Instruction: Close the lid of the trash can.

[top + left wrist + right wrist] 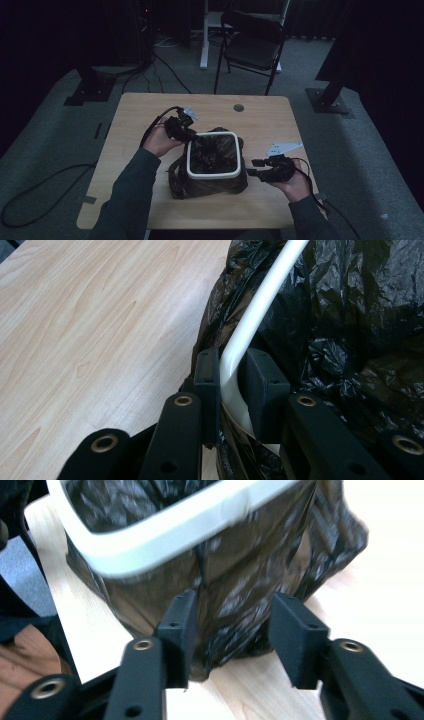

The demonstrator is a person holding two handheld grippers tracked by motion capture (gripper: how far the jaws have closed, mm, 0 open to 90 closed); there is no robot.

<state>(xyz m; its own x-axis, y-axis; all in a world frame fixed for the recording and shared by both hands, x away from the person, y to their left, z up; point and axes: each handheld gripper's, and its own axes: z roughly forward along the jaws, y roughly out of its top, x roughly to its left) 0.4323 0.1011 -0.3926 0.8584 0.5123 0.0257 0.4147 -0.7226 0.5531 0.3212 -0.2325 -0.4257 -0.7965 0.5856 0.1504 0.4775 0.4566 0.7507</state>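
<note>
Small bin with white rim and black liner, held at its rim on a light wooden table.

High view: the square white plastic rim (212,155) tops a crinkled black plastic liner (210,182) at the centre of the pale wood-grain table (135,110); a black folding chair (252,42) stands beyond. The left gripper (187,131) meets the rim's far left corner; the right gripper (254,167) hovers just beside the liner. Left gripper view: both jaws clamp the smooth rim (250,320), glossy creased liner (350,315) alongside. Right gripper view: jaws apart, gripping nothing, bagged wall (235,590) ahead.
</note>
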